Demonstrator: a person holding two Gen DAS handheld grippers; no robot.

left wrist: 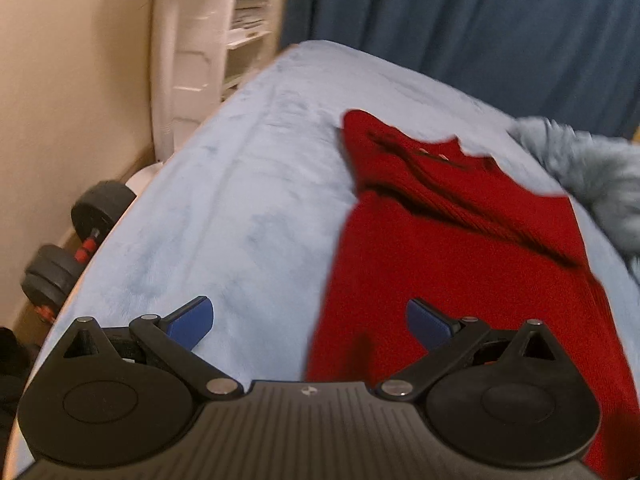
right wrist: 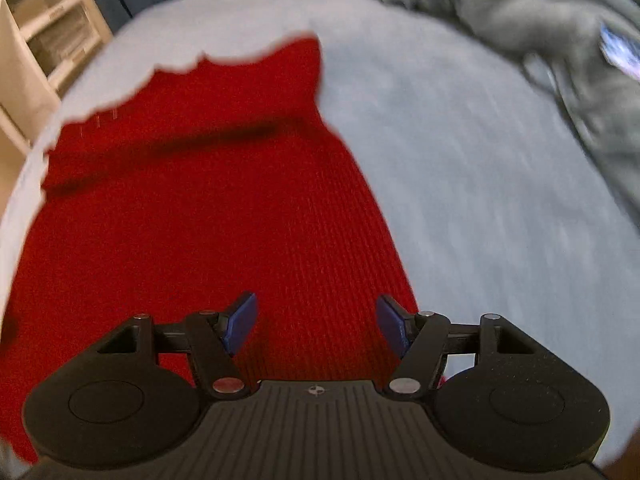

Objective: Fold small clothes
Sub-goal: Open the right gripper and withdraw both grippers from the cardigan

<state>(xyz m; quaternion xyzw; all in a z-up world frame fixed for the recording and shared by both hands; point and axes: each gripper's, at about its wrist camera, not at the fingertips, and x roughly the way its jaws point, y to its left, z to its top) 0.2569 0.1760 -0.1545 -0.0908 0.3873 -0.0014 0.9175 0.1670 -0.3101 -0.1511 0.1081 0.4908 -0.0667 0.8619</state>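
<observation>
A pale blue blanket [left wrist: 248, 184] covers the whole work surface, with a dark blue curtain [left wrist: 480, 20] hanging behind its far edge. On the blanket lies a red knitted garment [right wrist: 200, 208], spread mostly flat; a dark crease runs across its far part, and its far edge is scalloped. In the left wrist view it sits to the right of centre. A grey fluffy throw [right wrist: 540, 28] is bunched at the far right, near the garment but apart from it. White shelves [left wrist: 244, 16] stand at the far left, and a black dumbbell [left wrist: 72, 240] lies on the floor left of the surface.

The left gripper [left wrist: 310, 322] is released, jaws wide apart, straddling the garment's left edge and holding nothing. The right gripper [right wrist: 316, 324] is likewise released, jaws apart above the garment's near right part, empty.
</observation>
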